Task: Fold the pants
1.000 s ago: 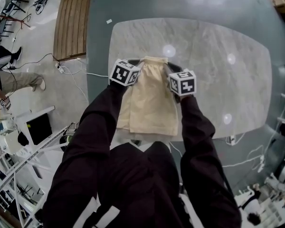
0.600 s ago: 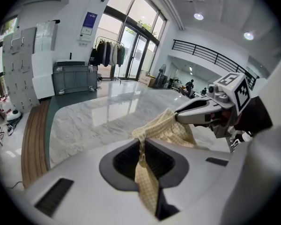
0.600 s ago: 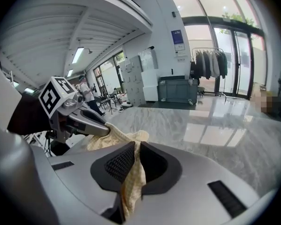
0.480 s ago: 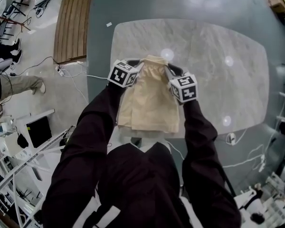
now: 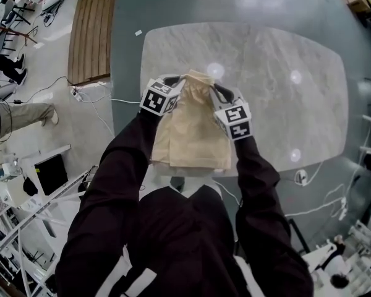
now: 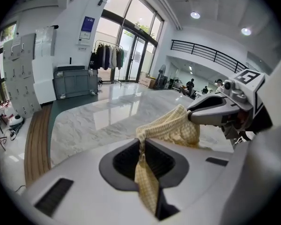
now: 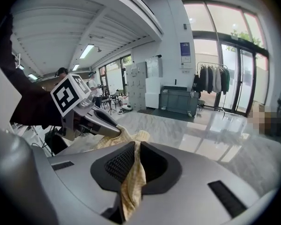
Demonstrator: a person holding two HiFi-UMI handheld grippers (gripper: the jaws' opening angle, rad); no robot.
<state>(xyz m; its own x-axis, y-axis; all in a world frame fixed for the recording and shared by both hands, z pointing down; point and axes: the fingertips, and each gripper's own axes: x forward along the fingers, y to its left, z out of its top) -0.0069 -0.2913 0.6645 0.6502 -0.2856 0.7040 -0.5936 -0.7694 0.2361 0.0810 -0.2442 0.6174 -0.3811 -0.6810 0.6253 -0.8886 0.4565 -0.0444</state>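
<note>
The left gripper (image 5: pixel 178 83) and the right gripper (image 5: pixel 215 90) each have their fingers (image 6: pixel 125 160) pinched on a top corner of the cream pants (image 5: pixel 193 132), which are raised over the near edge of the marble worktop (image 5: pixel 284 54). Each pinch holds only a thin bunch of cloth, so a sharp tug could probably slip a corner free. Uneven hands would likely skew the fold.

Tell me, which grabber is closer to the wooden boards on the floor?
Left. The left gripper grips the pants on the side facing the wooden boards. The right gripper grips the opposite side, farther away across the pants.
</note>
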